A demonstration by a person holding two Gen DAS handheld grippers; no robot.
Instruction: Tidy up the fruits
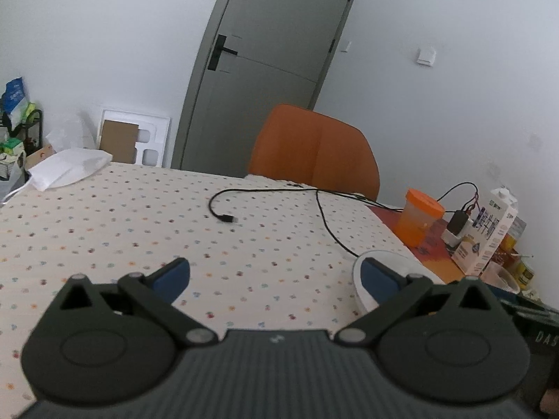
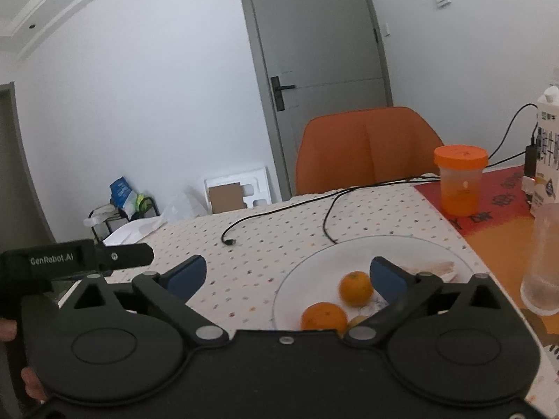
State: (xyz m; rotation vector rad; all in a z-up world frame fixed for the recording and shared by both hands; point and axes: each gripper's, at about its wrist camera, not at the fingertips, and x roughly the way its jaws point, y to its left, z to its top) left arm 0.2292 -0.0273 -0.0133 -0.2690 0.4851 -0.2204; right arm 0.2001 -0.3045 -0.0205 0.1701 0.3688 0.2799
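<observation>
White plate (image 2: 401, 244) holds two oranges (image 2: 356, 288); orange-lidded jar (image 2: 460, 181) stands beyond.

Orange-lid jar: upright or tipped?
Upright: the orange-lid jar stands on its base on the red mat, lid on top.

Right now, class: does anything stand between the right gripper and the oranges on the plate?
Nothing visible does. The open right gripper hangs just short of the two oranges on the white plate.
</observation>
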